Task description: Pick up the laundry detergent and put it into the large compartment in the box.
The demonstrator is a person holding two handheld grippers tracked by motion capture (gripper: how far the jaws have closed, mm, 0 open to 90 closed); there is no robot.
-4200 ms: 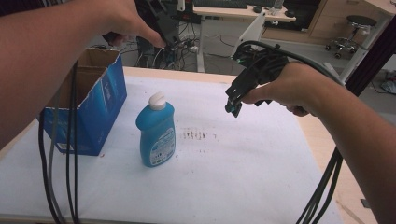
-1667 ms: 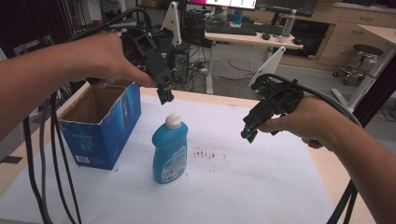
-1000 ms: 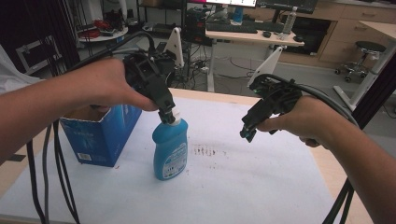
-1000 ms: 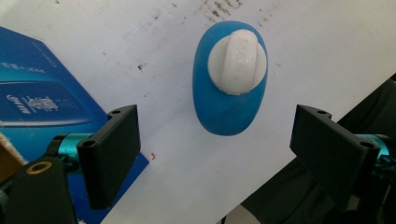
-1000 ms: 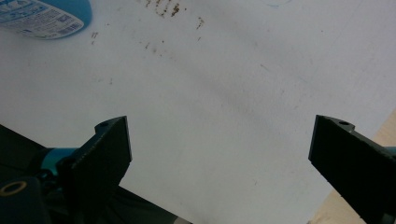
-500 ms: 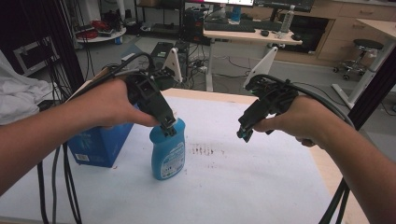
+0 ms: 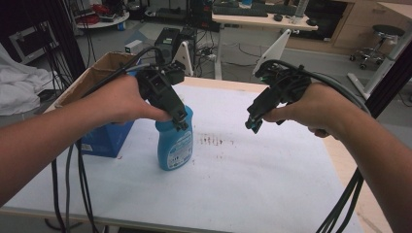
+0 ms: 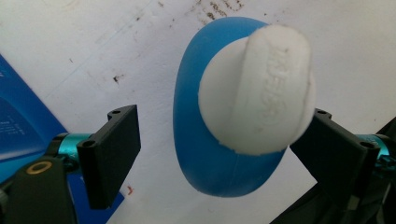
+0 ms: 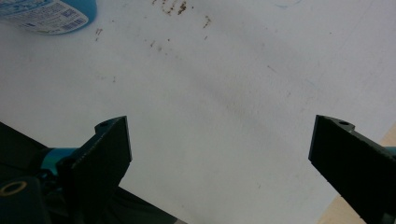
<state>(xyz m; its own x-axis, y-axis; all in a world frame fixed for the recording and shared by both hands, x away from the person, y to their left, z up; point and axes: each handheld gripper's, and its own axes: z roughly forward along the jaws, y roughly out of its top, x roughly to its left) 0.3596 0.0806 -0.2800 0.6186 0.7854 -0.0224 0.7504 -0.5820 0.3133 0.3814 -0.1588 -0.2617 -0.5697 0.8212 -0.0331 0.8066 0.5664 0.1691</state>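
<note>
A blue bottle (image 7: 174, 141) of what looks like dish soap is standing upright on the white table (image 7: 252, 184), its long axis running straight up and its white cap (image 8: 258, 88) pointing at the left gripper's camera. In the left gripper view the cap is showing raised lettering across its top, but the letters are too blurred to read. The bottle's front label (image 7: 177, 148) is facing the person in the high view; it is carrying small print and what appears to be a barcode block, none of it legible. In the right gripper view a corner of that label (image 9: 44, 16) is appearing at the top left edge, cut off, with tiny lines of text that cannot be read.

The left gripper (image 7: 180, 121) is hanging right over the bottle's top, hiding the cap in the high view. Its 2 jaws are standing apart, 1 on each side of the cap; the right-hand jaw looks close against the cap, though contact cannot be confirmed, and the other is clear of it.

The right gripper (image 7: 252, 121) is hovering above bare table to the right of the bottle, well apart from it, its 2 jaws spread wide with nothing between them.

A blue cardboard box (image 7: 104, 136) is sitting just left of the bottle, partly hidden behind the left forearm; white print on its side is too small to read. Brown specks (image 7: 214, 141) are marking the table beside the bottle.
</note>
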